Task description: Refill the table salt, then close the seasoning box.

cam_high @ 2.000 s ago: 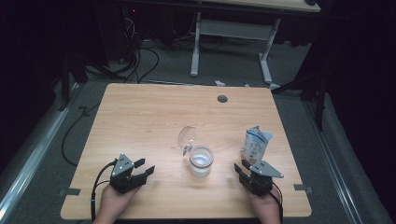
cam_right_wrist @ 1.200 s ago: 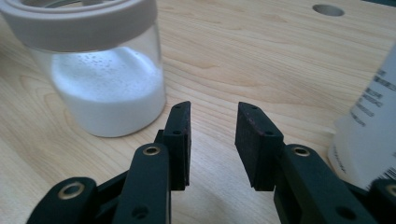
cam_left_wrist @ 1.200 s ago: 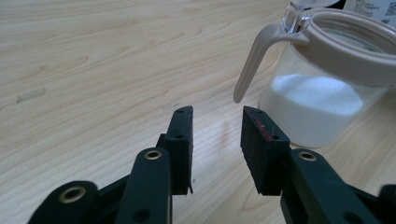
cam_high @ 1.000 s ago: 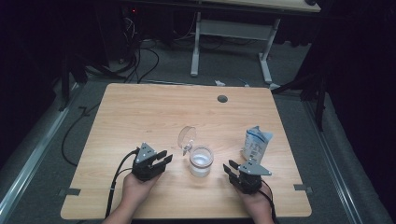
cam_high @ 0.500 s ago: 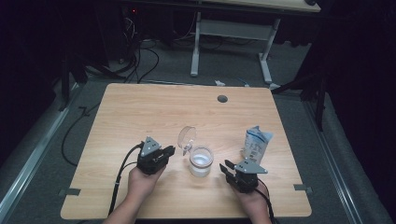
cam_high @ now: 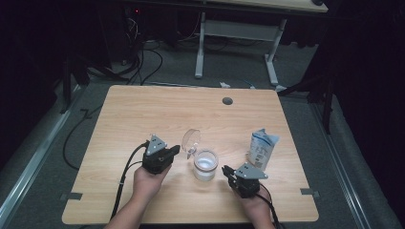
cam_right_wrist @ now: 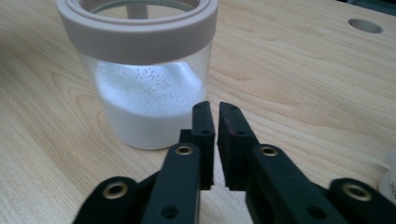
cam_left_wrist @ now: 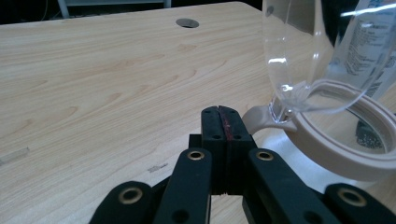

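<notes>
Jar (cam_right_wrist: 140,88) stands just beyond both closed, empty jaws.

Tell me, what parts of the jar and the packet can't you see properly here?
- Packet: print too small in the high view; blurred behind the open lid in the left gripper view.
- Jar: its rim's top is cut off by the right gripper view's upper edge.

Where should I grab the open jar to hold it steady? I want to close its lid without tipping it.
Grip the jar on its clear straight wall, below the thick beige rim. Come from the side facing the right gripper, opposite the hinge where the raised lid stands. The wall is upright and round there, and the rim above should stop a slip. Open the jaws first; they're shut.
</notes>
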A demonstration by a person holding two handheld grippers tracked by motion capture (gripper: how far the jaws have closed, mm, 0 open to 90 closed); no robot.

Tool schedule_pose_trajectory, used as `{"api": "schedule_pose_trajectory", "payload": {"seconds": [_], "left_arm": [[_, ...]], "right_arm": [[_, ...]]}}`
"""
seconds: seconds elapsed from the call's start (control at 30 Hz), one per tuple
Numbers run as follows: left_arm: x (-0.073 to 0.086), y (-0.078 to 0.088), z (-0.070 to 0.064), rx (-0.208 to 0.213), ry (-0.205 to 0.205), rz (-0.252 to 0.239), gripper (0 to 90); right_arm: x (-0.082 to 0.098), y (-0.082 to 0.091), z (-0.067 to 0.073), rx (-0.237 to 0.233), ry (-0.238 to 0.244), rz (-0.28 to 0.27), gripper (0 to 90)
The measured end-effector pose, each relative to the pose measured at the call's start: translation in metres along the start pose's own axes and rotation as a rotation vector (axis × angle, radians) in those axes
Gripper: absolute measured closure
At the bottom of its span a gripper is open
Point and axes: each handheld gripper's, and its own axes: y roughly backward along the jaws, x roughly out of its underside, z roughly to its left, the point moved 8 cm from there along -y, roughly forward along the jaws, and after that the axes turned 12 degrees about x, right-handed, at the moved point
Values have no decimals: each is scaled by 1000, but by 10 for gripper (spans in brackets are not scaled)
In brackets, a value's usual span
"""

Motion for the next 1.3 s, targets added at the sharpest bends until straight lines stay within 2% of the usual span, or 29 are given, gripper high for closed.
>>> {"api": "schedule_pose_trajectory", "payload": {"seconds": [0.07,0.3,0.57,0.77,1.1,1.3], "left_arm": [[-3,-1,0,0,1,-5,899],[-12,-4,-2,0,3,-28,899],[-20,-4,-14,14,-27,-49,898],[-21,-5,-18,25,-28,-54,898],[-18,-10,-32,58,-42,-49,897],[-15,-9,-32,54,-44,-43,894]], "right_arm": [[1,-1,-1,3,0,10,897],[0,-1,3,-11,-3,-3,900],[0,0,5,-13,16,-4,899],[2,0,8,-21,22,5,899],[3,1,8,-19,24,6,898],[3,0,5,-15,23,8,898]]}}
